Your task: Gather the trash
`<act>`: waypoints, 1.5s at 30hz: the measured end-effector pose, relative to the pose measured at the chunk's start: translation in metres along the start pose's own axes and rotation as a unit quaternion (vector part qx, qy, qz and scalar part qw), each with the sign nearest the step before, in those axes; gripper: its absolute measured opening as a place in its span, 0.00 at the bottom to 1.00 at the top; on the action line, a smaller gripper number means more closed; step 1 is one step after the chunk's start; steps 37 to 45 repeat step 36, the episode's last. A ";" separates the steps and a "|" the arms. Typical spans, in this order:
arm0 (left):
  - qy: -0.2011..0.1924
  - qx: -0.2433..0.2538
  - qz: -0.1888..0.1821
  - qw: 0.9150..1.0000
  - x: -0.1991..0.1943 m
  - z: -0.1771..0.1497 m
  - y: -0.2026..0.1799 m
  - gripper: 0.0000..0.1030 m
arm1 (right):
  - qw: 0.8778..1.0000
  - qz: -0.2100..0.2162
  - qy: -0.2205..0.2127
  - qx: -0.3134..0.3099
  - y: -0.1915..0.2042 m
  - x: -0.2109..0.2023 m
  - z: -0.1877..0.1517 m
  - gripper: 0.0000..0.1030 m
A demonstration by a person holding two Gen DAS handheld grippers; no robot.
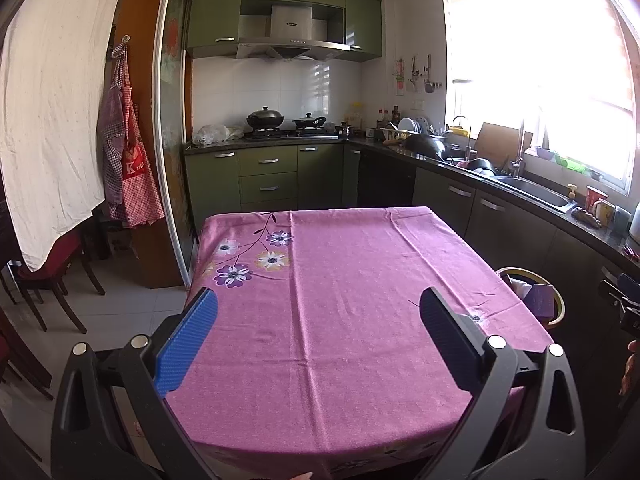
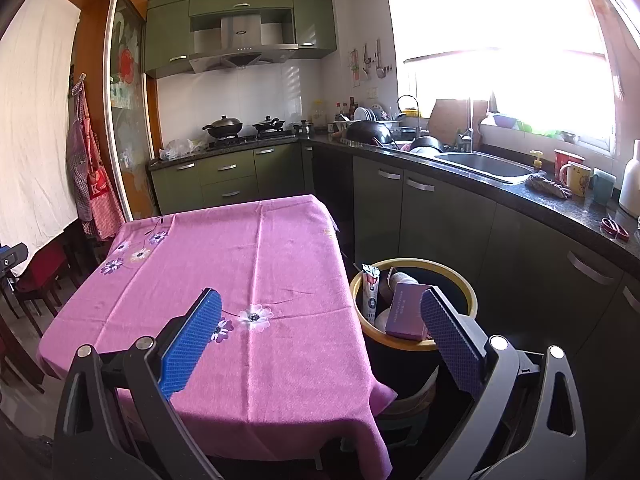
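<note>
Kitchen in order; table [image 2: 240,264] under its pink floral cloth shows bare at centre frame, no litter visible on it; trash sits in the yellow-rimmed bin [image 2: 460,280] at lower right of the right wrist view: a purple box [image 2: 406,314], a printed tube [image 2: 371,288], pale crumpled items. Left gripper [image 1: 318,312] and right gripper [image 2: 320,314] both stand with jaws apart, holding nothing. Risk, in my judgement: the box leans on the rim and a careless nudge could tip it out; a low finger could snag the cloth. Legible writing: a "K" on the red apron [image 1: 134,168]; box and hood lettering too small to read.
</note>
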State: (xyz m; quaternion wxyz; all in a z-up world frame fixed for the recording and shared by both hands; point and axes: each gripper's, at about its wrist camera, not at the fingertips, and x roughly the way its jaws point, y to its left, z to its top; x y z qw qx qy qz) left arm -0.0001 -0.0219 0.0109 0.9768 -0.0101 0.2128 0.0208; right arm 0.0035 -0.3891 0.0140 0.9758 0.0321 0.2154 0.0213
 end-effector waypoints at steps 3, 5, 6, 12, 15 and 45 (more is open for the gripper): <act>-0.002 0.004 0.007 1.000 -0.001 0.001 -0.001 0.93 | 1.000 0.001 0.001 -0.001 0.000 0.001 0.000 0.95; -0.004 0.006 0.002 1.000 -0.002 0.001 -0.002 0.93 | 1.000 0.001 0.002 -0.001 0.001 0.002 0.000 0.95; -0.004 0.006 -0.001 1.000 -0.002 0.000 -0.003 0.93 | 1.000 0.001 0.002 -0.001 0.001 0.002 0.000 0.95; 0.002 0.006 -0.009 1.000 -0.001 0.000 -0.003 0.93 | 1.000 0.001 0.004 -0.002 0.003 0.004 -0.002 0.95; 0.007 0.004 -0.015 1.000 0.001 0.000 -0.002 0.93 | 1.000 0.001 0.005 -0.001 0.005 0.006 -0.004 0.95; 0.046 -0.005 -0.015 0.999 0.033 -0.007 0.007 0.93 | 1.000 0.000 0.020 -0.002 0.007 0.018 -0.010 0.95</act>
